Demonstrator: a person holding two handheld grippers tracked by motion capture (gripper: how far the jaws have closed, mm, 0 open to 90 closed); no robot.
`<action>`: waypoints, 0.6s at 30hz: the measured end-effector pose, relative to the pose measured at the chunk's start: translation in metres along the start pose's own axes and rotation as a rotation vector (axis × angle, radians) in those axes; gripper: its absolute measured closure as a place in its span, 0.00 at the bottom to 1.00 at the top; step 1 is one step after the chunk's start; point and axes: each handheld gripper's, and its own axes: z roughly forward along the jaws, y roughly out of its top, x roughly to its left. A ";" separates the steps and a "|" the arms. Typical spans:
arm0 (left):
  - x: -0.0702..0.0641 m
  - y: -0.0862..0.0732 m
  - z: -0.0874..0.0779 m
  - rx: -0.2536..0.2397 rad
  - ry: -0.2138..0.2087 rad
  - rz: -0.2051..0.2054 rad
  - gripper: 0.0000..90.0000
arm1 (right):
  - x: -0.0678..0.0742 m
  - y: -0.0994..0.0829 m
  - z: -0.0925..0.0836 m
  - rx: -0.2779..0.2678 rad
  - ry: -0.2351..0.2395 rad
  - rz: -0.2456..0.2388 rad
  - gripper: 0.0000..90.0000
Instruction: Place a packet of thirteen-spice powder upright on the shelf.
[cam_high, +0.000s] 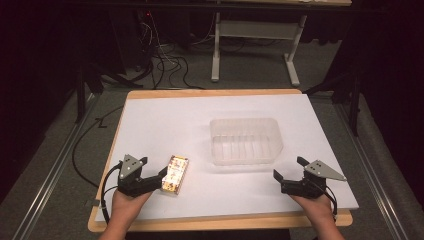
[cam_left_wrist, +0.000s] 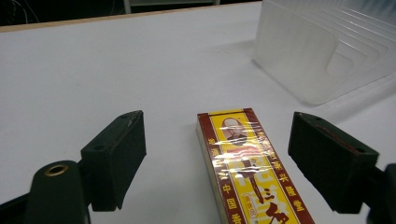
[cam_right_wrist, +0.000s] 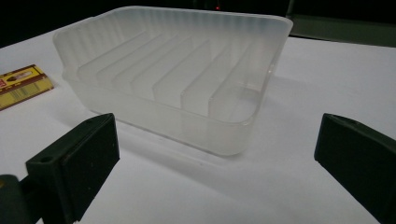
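In the high view we see the white table (cam_high: 165, 120) with a clear ribbed tray (cam_high: 246, 140) right of centre and a yellow-and-red packet (cam_high: 175, 173) lower left. Our left gripper (cam_high: 156, 176) sits at the packet's near end, jaws spread; our right gripper (cam_high: 290, 172) rests lower right, jaws spread, apart from the tray

In the left gripper view the packet (cam_left_wrist: 250, 172) lies bottom centre between the parted jaws, untouched

In the right gripper view the tray (cam_right_wrist: 177, 70) stands upper centre beyond the wide jaws, the packet (cam_right_wrist: 21, 85) at the left edge
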 end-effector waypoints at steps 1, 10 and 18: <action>-0.001 0.000 0.000 0.002 -0.003 0.003 0.22 | 0.001 0.000 0.000 0.002 0.004 -0.003 0.00; 0.000 0.000 -0.001 0.009 -0.013 0.000 0.25 | 0.000 -0.003 0.001 0.020 -0.006 -0.001 0.03; -0.004 0.001 0.001 0.021 -0.071 -0.006 0.57 | -0.001 -0.004 0.001 0.026 -0.010 0.000 0.06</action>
